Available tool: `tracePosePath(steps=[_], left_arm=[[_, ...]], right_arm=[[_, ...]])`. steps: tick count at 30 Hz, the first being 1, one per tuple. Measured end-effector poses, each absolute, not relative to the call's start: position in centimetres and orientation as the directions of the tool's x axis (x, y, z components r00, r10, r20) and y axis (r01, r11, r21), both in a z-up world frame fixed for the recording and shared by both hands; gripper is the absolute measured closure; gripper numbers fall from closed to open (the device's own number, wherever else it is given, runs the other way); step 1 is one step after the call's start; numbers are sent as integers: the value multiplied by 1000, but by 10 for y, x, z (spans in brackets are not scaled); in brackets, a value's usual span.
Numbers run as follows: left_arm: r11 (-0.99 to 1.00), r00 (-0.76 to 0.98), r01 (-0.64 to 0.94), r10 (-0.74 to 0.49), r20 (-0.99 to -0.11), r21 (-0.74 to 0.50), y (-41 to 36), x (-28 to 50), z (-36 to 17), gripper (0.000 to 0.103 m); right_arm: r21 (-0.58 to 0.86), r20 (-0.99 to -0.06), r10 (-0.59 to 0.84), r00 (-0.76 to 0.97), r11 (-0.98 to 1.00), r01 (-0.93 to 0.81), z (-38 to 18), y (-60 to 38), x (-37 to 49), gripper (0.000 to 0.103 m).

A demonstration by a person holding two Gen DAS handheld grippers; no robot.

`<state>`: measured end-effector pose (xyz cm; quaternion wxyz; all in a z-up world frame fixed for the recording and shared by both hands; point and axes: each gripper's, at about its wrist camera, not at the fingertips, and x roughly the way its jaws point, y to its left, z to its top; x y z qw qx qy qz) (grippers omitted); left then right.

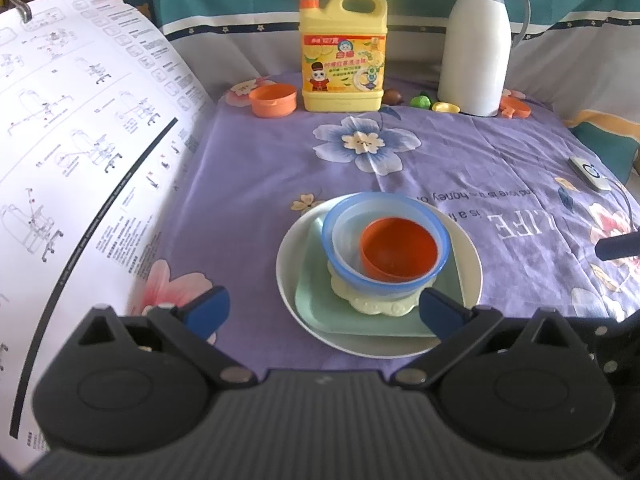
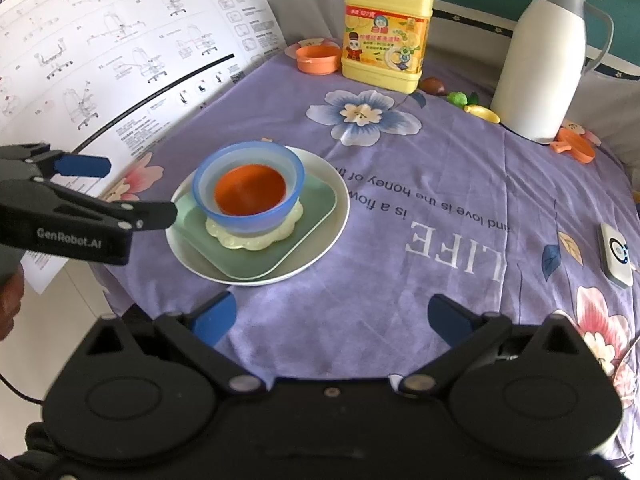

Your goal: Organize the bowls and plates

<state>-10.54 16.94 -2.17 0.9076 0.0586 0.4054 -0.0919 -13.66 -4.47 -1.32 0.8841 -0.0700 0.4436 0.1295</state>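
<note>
A stack stands on the purple flowered cloth: a white round plate (image 1: 472,272) (image 2: 332,232), a green square plate (image 1: 320,308) (image 2: 316,200), a pale yellow scalloped dish (image 1: 376,306) (image 2: 248,242), a blue bowl (image 1: 340,220) (image 2: 292,168) and an orange bowl (image 1: 396,252) (image 2: 250,190) inside it. My left gripper (image 1: 324,312) is open just in front of the stack, holding nothing; it shows in the right wrist view (image 2: 132,188) at the stack's left. My right gripper (image 2: 330,320) is open over bare cloth, nearer than the stack and to its right.
At the back stand a yellow detergent jug (image 1: 344,60) (image 2: 386,36), a white thermos (image 1: 478,48) (image 2: 548,60) and a small orange cup (image 1: 274,100) (image 2: 318,60). A large instruction sheet (image 1: 80,160) (image 2: 120,48) rises at the left. A white remote (image 2: 616,256) lies right.
</note>
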Motion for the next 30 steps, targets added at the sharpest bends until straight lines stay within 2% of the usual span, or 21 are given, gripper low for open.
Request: tracePosePath(steps=[11, 30], left_arm=[[966, 629, 257, -148, -763, 25, 165, -106, -30, 0], [968, 639, 244, -109, -762, 66, 167, -108, -33, 0]], right_arm=[[-16, -805, 160, 572, 957, -290, -16, -44, -135, 0], [-40, -803, 146, 578, 954, -297, -15, -42, -138, 0]])
